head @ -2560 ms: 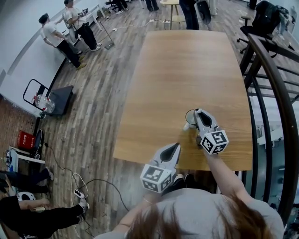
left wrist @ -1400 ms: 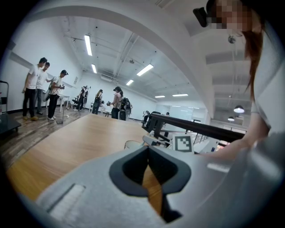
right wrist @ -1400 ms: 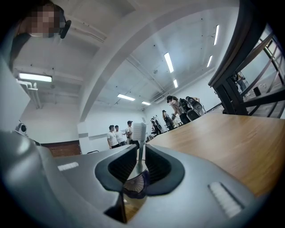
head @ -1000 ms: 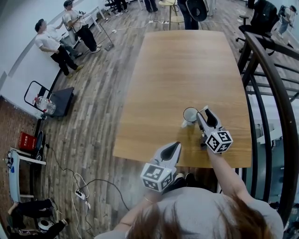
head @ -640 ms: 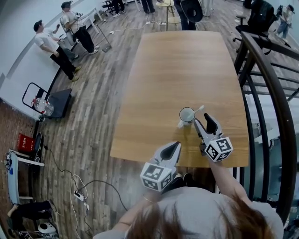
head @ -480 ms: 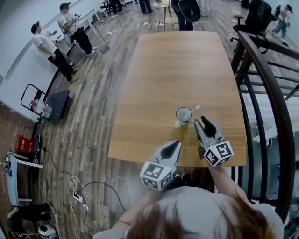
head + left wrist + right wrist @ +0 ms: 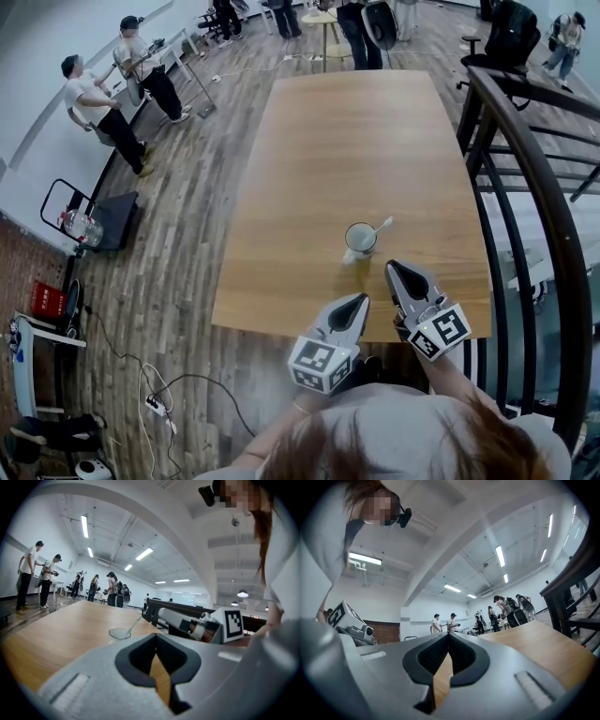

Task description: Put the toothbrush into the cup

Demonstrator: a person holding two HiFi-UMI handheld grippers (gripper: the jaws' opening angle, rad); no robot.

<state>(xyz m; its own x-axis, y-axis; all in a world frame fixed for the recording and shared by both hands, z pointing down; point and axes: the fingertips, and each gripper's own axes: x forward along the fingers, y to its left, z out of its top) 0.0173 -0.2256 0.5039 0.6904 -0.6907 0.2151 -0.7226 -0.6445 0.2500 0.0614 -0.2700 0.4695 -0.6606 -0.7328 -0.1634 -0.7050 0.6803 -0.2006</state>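
A white cup (image 7: pixel 359 241) stands on the wooden table (image 7: pixel 366 141) near its front edge. The toothbrush (image 7: pixel 380 226) rests inside it and leans out toward the upper right. The left gripper view shows the cup (image 7: pixel 120 633) and toothbrush (image 7: pixel 135 620) ahead. My right gripper (image 7: pixel 393 268) hovers just in front of the cup, apart from it, its jaws closing fully together with nothing between them. My left gripper (image 7: pixel 360 300) is shut and empty at the table's front edge, left of the right one. The right gripper (image 7: pixel 187 623) also appears in the left gripper view.
A dark metal railing (image 7: pixel 525 159) runs along the table's right side. Several people (image 7: pixel 94 103) stand far off at the left wall, and others (image 7: pixel 361 23) beyond the table's far end. A trolley (image 7: pixel 98 211) stands on the wooden floor at the left.
My right gripper drew back from the cup toward me, rose and shut its jaws. The toothbrush stays in the cup. My left gripper shifted slightly toward the table edge.
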